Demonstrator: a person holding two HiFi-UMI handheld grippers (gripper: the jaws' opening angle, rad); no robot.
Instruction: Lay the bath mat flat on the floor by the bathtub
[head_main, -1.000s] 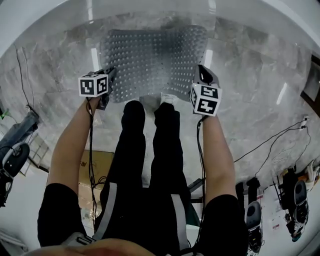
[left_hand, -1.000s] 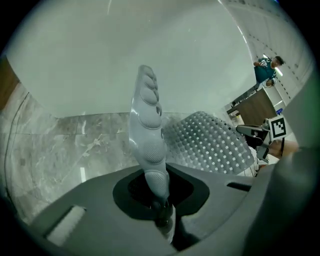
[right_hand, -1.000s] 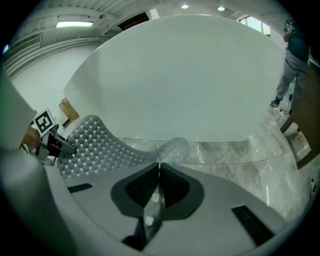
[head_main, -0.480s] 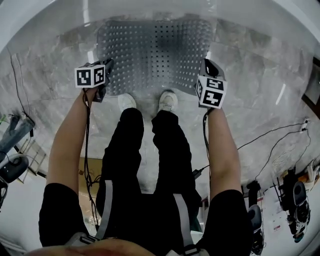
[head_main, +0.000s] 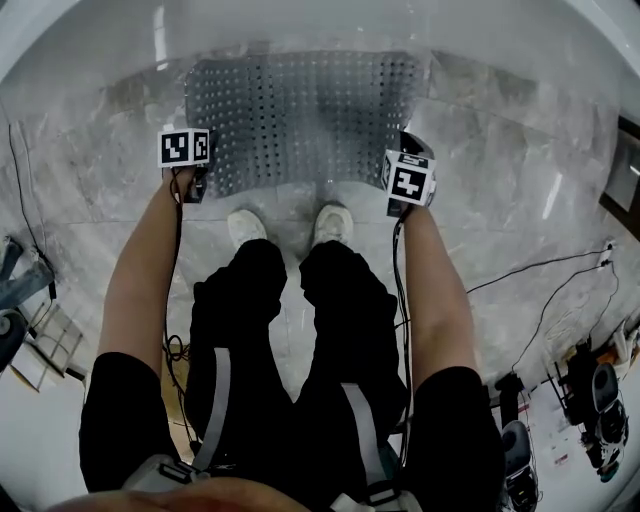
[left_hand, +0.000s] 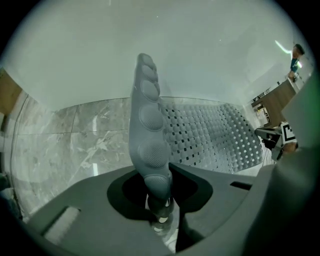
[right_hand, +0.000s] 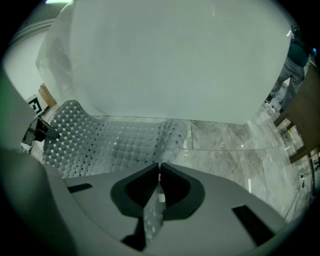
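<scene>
Mat: I see the bath mat on the floor, just ahead of the person's shoes.
Tub: bathtub behind the mat, along its far edge.

Bath mat: translucent grey rubbery plastic, perforated throughout, one face studded with round textured cups; dull sheen.
Floor: grey veined marble-look tile, polished, carrying bright reflections.
Bathtub: white wall, smooth and glossy.
Left gripper and right gripper: matt dark grey plastic shells.
Marker cubes: matt, black-on-white print.
Trousers: black cloth, pale stripe.
Shoes: white.
</scene>
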